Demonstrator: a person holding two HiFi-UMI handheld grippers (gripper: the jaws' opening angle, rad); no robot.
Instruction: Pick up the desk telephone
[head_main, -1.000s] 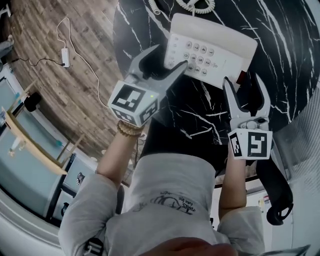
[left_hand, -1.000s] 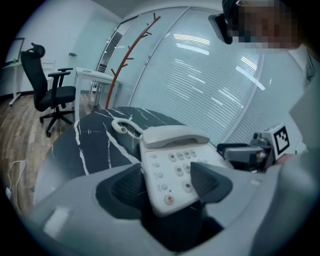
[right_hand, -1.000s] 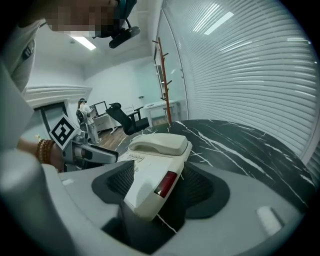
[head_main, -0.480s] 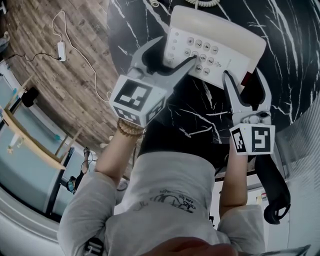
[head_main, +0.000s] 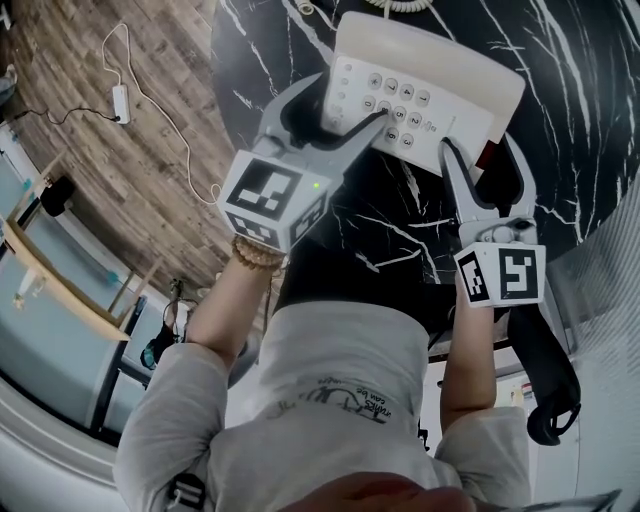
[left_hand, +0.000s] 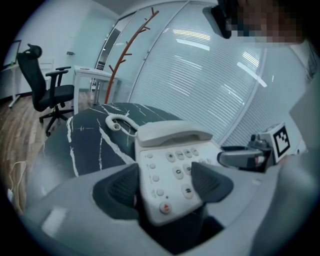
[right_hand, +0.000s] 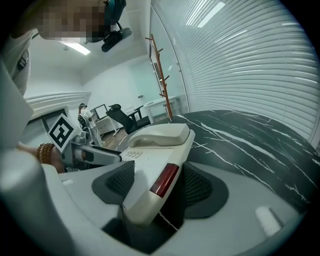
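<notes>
A white desk telephone (head_main: 430, 75), handset on its cradle, lies on the black marble table (head_main: 580, 120). My left gripper (head_main: 338, 110) straddles its near left corner. One finger is outside the phone's left edge and the other lies over the keypad (left_hand: 180, 167). My right gripper (head_main: 482, 155) straddles the near right corner, where a red strip (right_hand: 162, 179) shows. Its jaws have just been closing a little. The phone corner (right_hand: 145, 195) sits between them, with a dark gap at the right pad. Both grippers (left_hand: 164, 185) (right_hand: 159, 185) stand wide.
The coiled cord (left_hand: 117, 122) trails off behind the phone. A power strip and cable (head_main: 120, 100) lie on the wood floor at the left. A black chair (head_main: 545, 380) stands near my right arm. An office chair (left_hand: 47, 90) and a coat stand (left_hand: 130, 45) are beyond the table.
Both grippers have moved forward over the phone's near corners. The left finger now lies further onto the keypad, and the right gripper has sunk slightly beside the right corner.
</notes>
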